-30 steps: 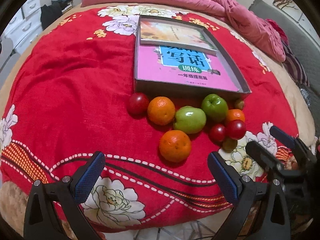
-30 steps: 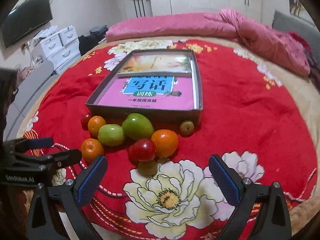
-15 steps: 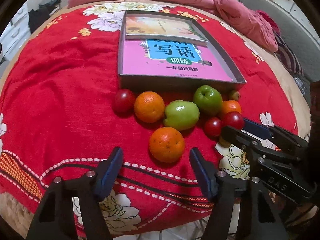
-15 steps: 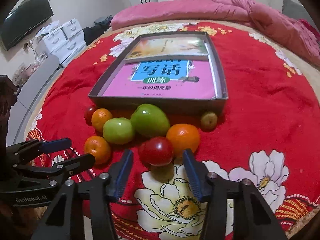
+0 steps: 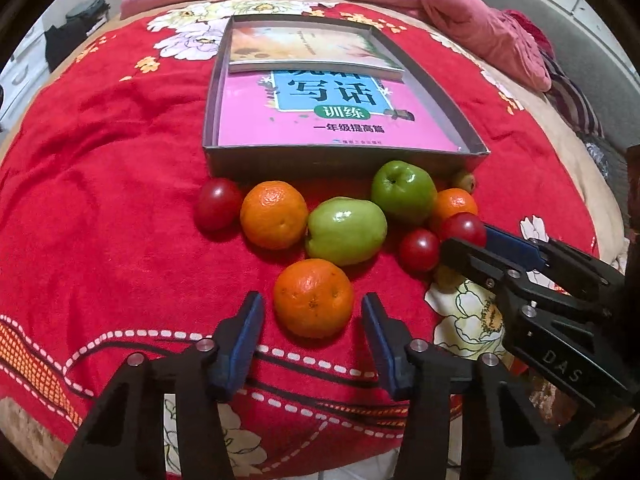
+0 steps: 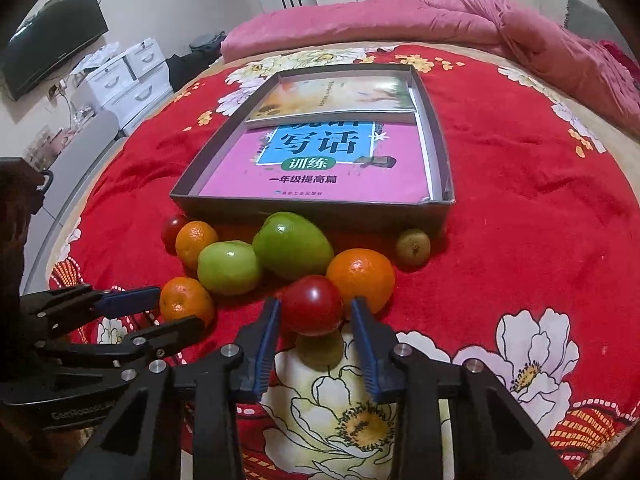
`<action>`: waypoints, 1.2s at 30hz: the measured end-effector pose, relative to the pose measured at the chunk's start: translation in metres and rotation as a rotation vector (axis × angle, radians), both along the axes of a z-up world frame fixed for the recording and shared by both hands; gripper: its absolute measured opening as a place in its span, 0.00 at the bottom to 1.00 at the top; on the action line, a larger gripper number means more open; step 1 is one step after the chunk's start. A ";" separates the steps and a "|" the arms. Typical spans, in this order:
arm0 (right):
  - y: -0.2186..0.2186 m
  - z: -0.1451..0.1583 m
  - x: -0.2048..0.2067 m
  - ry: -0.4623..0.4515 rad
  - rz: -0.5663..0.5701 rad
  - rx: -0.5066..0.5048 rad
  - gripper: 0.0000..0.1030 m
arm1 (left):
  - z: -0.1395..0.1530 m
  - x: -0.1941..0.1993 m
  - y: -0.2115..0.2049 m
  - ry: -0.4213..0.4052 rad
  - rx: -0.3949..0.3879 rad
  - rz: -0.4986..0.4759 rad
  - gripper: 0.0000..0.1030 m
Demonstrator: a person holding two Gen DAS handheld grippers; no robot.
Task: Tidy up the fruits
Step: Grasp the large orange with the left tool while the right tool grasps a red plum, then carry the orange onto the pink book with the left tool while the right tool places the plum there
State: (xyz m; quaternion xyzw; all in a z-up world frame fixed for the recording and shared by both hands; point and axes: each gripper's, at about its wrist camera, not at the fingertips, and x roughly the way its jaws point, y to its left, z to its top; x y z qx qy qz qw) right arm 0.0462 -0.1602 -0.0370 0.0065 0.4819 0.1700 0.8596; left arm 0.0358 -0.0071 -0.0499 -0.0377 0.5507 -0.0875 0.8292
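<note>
A cluster of fruit lies on the red floral blanket in front of a grey box. In the left wrist view my left gripper (image 5: 312, 300) is closing around the nearest orange (image 5: 313, 280), with a thin gap at each blue pad. My right gripper (image 6: 316, 304) is closing around a red fruit (image 6: 312, 312); its left pad is at the skin and its right pad just clear. Two green apples (image 5: 346, 230) (image 5: 404, 192), two more oranges (image 5: 274, 214) (image 6: 362, 276), other red fruits (image 5: 216, 204) and a small brownish fruit (image 6: 413, 246) lie around. Each gripper shows in the other's view (image 5: 466, 240) (image 6: 176, 309).
The shallow grey box (image 5: 340, 164) holds a pink book (image 5: 332, 120) and a second book, just behind the fruit. A pink quilt (image 6: 400, 16) lies across the far side of the bed. White drawers (image 6: 128, 76) and a dark screen (image 6: 52, 44) stand at the left.
Both grippers came down and forward onto the fruit. Their jaws narrowed from wide open, the left around the near orange, the right around the red fruit.
</note>
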 end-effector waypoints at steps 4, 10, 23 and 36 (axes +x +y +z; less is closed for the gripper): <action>-0.002 0.001 0.000 0.002 0.007 0.021 0.31 | -0.004 0.003 0.001 0.008 -0.015 0.008 0.44; -0.006 0.005 -0.003 -0.004 0.002 0.056 0.31 | -0.004 0.004 0.004 0.009 -0.034 0.011 0.42; -0.009 0.032 -0.008 -0.094 0.011 0.088 0.31 | 0.035 -0.001 0.010 -0.068 -0.058 0.026 0.42; -0.021 0.052 0.009 -0.178 -0.011 0.086 0.31 | 0.056 0.023 0.013 -0.118 -0.052 0.061 0.42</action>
